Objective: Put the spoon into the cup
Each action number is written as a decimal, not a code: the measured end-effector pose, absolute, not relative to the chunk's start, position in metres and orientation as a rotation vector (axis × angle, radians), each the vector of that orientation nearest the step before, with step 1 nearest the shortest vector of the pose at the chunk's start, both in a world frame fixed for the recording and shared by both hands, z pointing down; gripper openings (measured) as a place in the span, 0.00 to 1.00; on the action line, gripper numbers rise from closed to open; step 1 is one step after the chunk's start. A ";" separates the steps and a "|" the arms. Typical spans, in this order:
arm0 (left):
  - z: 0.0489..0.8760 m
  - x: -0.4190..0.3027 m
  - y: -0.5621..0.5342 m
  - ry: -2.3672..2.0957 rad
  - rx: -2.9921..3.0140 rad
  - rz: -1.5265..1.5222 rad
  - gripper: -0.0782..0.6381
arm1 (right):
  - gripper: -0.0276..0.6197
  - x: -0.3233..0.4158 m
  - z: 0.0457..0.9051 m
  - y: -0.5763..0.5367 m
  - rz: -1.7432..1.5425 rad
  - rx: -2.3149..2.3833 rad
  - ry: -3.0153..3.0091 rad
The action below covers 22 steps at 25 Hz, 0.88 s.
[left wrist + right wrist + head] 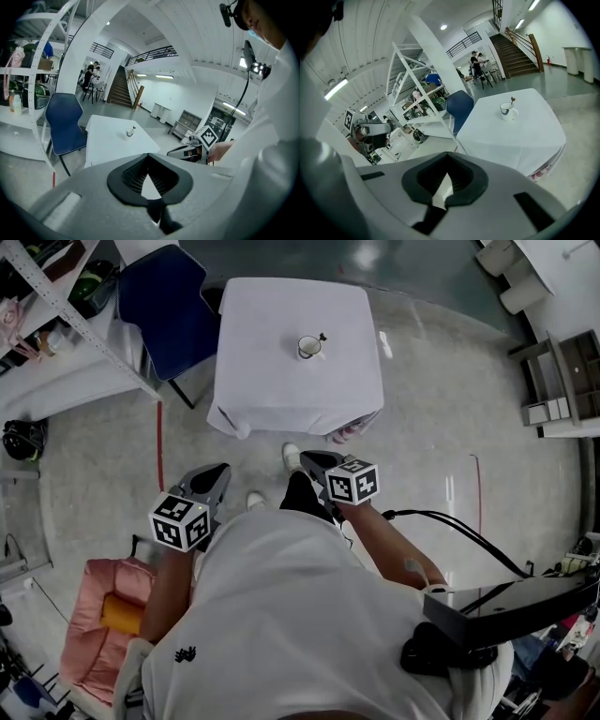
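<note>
A white cup (308,347) stands near the middle of a small table under a white cloth (272,390), and a spoon (322,337) stands in the cup with its dark handle poking out. The cup (130,133) shows far off in the left gripper view, and the cup (506,109) with the spoon (512,100) in the right gripper view. I stand well back from the table. My left gripper (216,476) and right gripper (314,463) are held close to my body, both shut with nothing between the jaws.
A blue chair (169,306) stands at the table's left, beside a white metal rack (66,329) full of items. A pink seat (98,615) is at my lower left. Black cables and a device (506,606) lie at the right. People stand far off by a staircase (89,75).
</note>
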<state>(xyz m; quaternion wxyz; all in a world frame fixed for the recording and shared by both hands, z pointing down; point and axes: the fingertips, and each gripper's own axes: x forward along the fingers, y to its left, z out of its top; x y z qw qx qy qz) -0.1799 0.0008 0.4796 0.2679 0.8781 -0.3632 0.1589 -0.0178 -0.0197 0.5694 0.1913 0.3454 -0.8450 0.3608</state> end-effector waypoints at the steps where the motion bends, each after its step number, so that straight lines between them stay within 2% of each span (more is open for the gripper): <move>1: 0.481 -0.182 0.001 -0.978 2.366 0.433 0.12 | 0.05 -0.021 0.569 -0.020 1.010 0.965 -2.376; 11: 0.488 -0.192 -0.003 -0.977 2.346 0.461 0.12 | 0.05 -0.042 0.569 -0.030 0.989 0.907 -2.400; 22: 0.484 -0.167 -0.015 -0.944 2.353 0.491 0.12 | 0.05 -0.025 0.567 -0.036 0.991 0.896 -2.407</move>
